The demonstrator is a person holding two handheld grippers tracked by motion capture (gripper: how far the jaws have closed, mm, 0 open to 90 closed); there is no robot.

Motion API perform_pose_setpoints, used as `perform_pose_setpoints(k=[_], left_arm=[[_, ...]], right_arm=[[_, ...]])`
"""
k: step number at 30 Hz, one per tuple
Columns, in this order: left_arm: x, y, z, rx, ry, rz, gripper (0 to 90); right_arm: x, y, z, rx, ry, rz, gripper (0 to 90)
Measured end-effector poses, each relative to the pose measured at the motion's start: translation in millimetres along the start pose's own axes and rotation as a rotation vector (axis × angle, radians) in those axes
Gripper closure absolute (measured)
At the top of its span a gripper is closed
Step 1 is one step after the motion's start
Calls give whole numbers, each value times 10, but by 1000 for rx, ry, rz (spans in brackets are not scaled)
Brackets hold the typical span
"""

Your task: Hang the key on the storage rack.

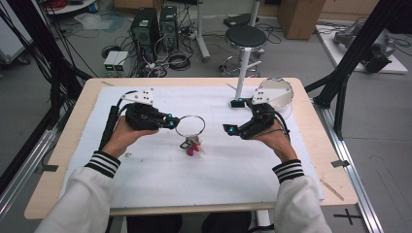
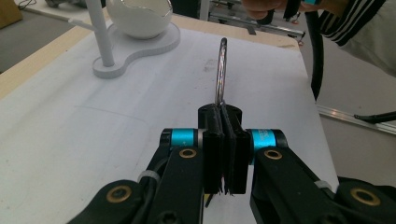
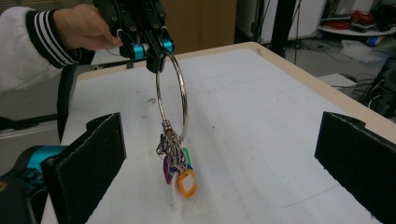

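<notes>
1. The large metal ring (image 1: pixel 190 125) sits just left of the centre of the high view, held upright by its rim. From its lowest part hang small clips carrying coloured tags (image 3: pixel 180 175), at the lower middle of the right gripper view; whether the tags rest on the white sheet or hang just above it I cannot tell.
2. The left hand-held gripper (image 1: pixel 171 121) is clenched on the ring's rim. In the left gripper view its two black jaws press together at the frame's centre, with the ring's wire rising straight up from between them.
3. The right hand-held gripper (image 1: pixel 229 129) is released, with nothing between its jaws. In the right gripper view its pads stand far apart at the lower left and right edges, with the ring and tags in the middle of the frame beyond them.
4. In the high view the right hand-held gripper lies to the right of the ring, near it but apart, pointing toward it.
5. The step in hand looks like steadying the ring with the left while the right lines up on the tags. The next move likely calls for bringing the open jaws around one tag or clip and closing on it.
6. At the upper right of the tabletop (image 1: pixel 77 111) stands a small round mirror on a white stand (image 1: pixel 275 93).
</notes>
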State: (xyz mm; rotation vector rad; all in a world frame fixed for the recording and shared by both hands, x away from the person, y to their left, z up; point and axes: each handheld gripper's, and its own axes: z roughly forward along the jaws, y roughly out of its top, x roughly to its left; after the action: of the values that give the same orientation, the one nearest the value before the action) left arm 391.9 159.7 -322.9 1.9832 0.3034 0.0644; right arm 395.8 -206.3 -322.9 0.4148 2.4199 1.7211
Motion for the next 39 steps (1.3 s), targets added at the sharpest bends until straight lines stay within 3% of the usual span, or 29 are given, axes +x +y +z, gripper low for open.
perform_pose_setpoints(k=[12, 21, 29, 31, 39], left_arm=[[-31, 36, 76, -26, -29, 4, 873], [-51, 51, 101, -24, -32, 10, 873], [-56, 51, 135, -27, -47, 13, 873], [-55, 52, 136, -25, -49, 14, 873], [-51, 48, 139, -20, -51, 16, 873]], right_arm=[[31, 109, 273, 62, 54, -56, 14], [57, 114, 417, 91, 99, -38, 85], [41, 110, 472, 125, 161, -45, 325], [41, 112, 473, 127, 173, -34, 343], [35, 132, 492, 123, 194, -50, 543]])
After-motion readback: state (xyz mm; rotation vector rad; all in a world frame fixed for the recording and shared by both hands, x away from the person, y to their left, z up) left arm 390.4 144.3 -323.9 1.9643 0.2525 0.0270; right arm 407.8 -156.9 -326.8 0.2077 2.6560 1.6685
